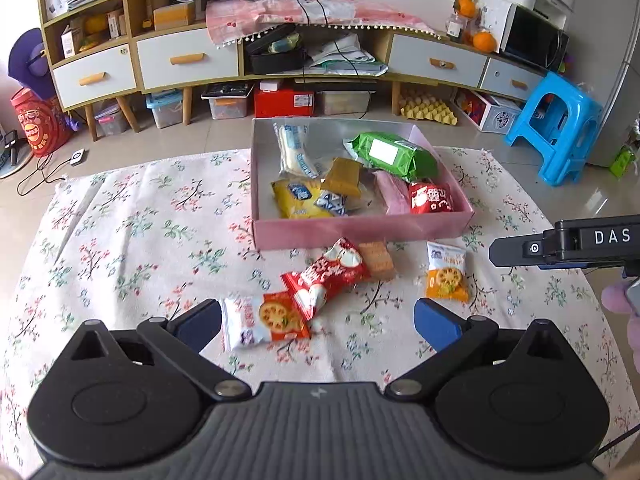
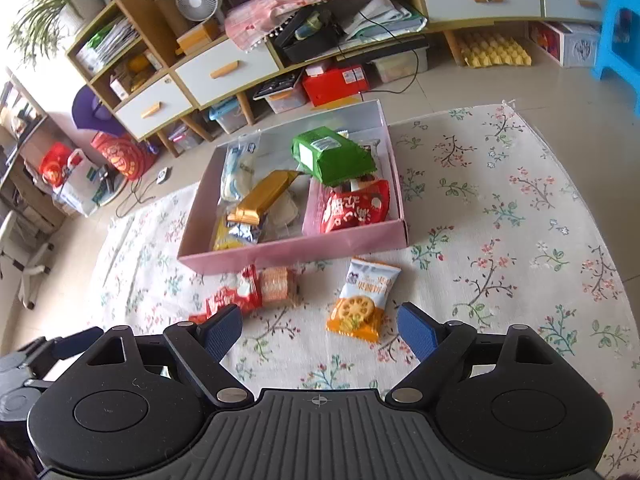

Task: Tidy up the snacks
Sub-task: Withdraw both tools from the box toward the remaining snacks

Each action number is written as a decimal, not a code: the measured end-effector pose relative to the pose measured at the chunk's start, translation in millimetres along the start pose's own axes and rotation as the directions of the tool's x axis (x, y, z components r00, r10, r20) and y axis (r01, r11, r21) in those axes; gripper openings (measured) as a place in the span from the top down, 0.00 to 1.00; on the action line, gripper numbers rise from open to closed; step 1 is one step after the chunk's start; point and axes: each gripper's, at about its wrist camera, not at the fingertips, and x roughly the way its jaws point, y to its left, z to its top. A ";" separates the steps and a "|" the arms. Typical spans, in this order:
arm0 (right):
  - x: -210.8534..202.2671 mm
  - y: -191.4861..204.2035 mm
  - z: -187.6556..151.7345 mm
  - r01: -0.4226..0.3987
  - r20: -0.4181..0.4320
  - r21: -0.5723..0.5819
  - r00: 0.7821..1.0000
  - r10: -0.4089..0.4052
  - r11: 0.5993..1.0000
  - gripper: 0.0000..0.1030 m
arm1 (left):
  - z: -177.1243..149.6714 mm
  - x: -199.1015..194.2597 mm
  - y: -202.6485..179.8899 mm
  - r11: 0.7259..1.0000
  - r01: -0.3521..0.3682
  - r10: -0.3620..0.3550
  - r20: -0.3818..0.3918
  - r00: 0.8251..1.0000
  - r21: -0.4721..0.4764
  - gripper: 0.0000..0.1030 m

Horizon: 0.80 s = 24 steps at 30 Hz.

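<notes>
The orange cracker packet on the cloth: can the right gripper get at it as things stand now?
Probably yes. The orange cracker packet lies alone on the floral cloth, just ahead of the right gripper, whose fingers stand apart with nothing between them.

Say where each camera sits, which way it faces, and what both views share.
Left wrist: on the left hand-held gripper, aimed down at the pink box; right hand-held gripper at the right edge.
Right wrist: on the right hand-held gripper, aimed down over the orange cracker packet.
Shared: box, packet, floral cloth.
</notes>
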 end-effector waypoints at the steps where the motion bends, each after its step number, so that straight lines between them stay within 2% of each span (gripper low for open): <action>1: -0.4 0.9 -3.0 0.000 0.002 -0.007 1.000 0.000 1.000 0.16 | -2.1 -0.6 1.2 1.000 -0.001 0.001 0.002 1.000 0.000 0.00; 7: 6.8 -1.4 -21.4 0.021 -0.008 -0.045 1.000 -0.022 0.999 0.14 | -21.5 0.0 15.7 1.000 0.006 -0.005 0.022 1.000 -0.014 0.00; 13: 14.6 -15.0 -27.7 0.071 -0.023 -0.067 0.997 -0.072 0.995 0.14 | -39.4 6.8 28.4 0.999 -0.028 0.026 0.037 0.999 0.045 0.00; 20: 24.0 -27.3 -33.3 0.126 -0.034 -0.111 0.991 -0.131 0.986 0.14 | -55.9 26.5 33.2 0.986 -0.044 0.039 0.035 0.999 0.162 0.00; 24: 33.8 -27.1 -40.8 0.142 -0.049 -0.158 0.987 -0.151 0.977 0.14 | -60.6 40.3 38.5 0.982 -0.054 0.050 0.027 0.998 0.181 0.00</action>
